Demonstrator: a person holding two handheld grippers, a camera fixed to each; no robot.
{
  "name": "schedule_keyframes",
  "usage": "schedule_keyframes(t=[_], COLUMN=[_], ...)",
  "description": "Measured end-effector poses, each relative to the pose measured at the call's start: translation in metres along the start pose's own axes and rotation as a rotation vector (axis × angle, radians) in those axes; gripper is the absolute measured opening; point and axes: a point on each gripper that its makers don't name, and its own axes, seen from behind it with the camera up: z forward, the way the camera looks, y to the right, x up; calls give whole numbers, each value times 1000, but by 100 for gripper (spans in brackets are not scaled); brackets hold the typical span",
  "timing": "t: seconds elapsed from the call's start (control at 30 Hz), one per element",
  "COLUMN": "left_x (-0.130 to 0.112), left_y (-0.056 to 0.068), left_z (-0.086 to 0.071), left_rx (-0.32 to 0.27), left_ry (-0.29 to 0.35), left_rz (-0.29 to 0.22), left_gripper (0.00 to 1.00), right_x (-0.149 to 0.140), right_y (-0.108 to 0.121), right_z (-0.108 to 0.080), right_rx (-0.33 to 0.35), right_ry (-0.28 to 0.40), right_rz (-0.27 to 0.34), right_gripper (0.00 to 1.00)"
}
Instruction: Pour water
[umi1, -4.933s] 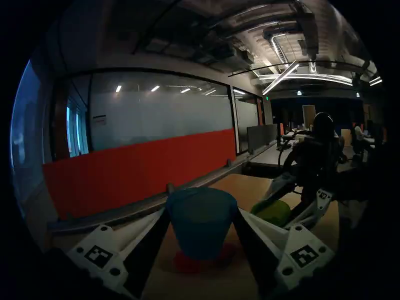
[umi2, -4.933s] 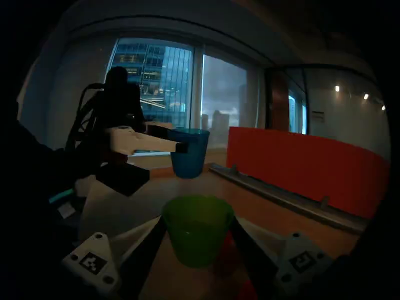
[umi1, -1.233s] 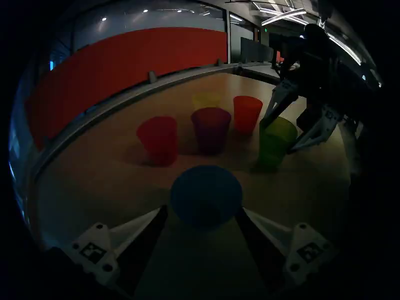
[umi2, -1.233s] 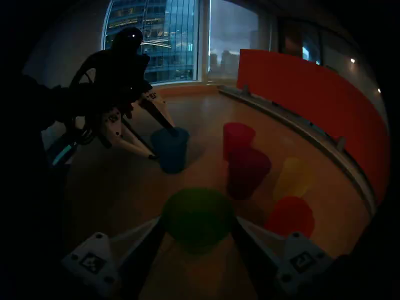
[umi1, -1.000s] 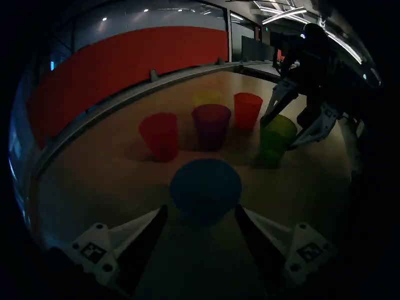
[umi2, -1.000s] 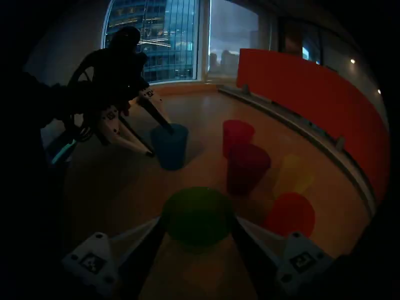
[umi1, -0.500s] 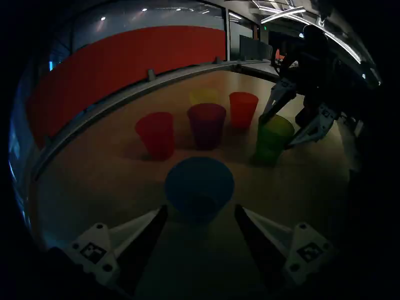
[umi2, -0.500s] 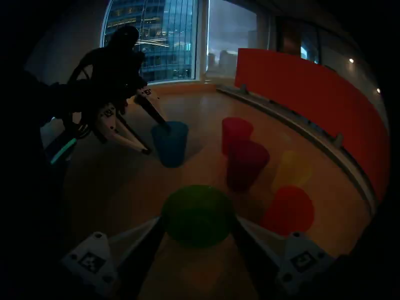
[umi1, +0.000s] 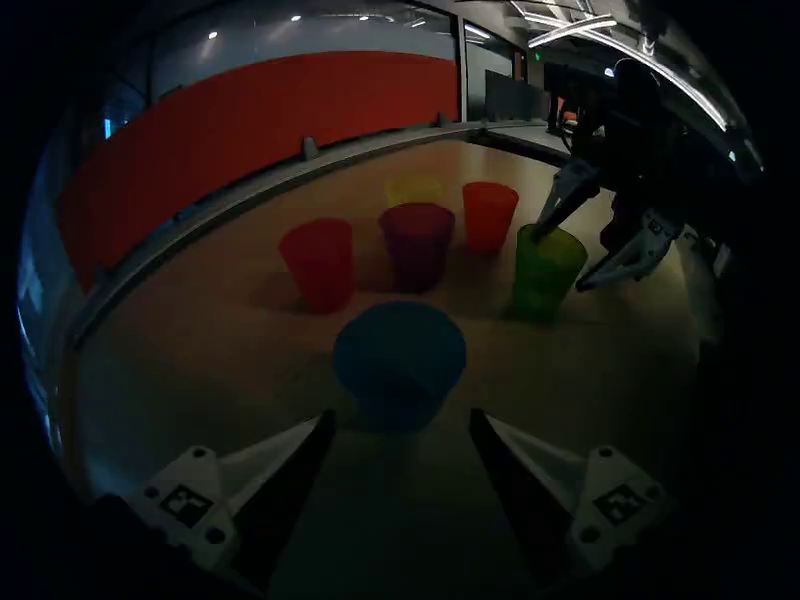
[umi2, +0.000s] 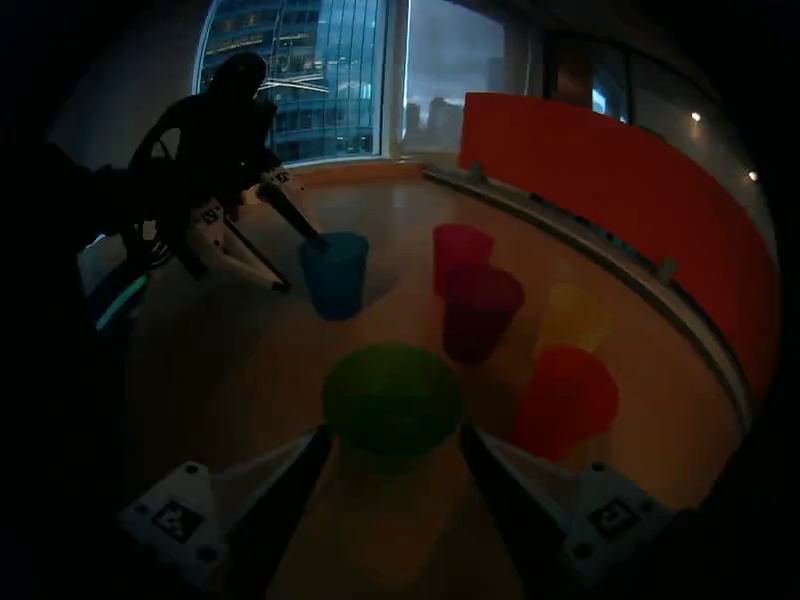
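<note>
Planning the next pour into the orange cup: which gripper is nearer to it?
Right. The right gripper sits at the green cup, right beside the orange cup; the left gripper is at the blue cup, farther off.

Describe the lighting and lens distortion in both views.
Left gripper view: dim overall, with the blue cup dark and low in contrast; the fisheye bends the red wall into an arc. Right gripper view: the bright window backlights the scene, so the upper part of the left gripper is a black silhouette; the yellow cup looks faint and soft.
</note>
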Motion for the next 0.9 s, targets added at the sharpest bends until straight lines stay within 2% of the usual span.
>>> schedule_keyframes(t=[0.57, 0.9], left_x=[-7, -7], left_y=[-1, -16], left_z=[-27, -46], left_rx=[64, 151], left_ry=[28, 73], left_rz=[-32, -75], left_gripper=[100, 100], right_x=[-12, -5], right_y=[12, 26], right_z=[-44, -63], right_rx=[-114, -215], right_ry=[28, 84], right_rz=[45, 96], right_gripper=[98, 99])
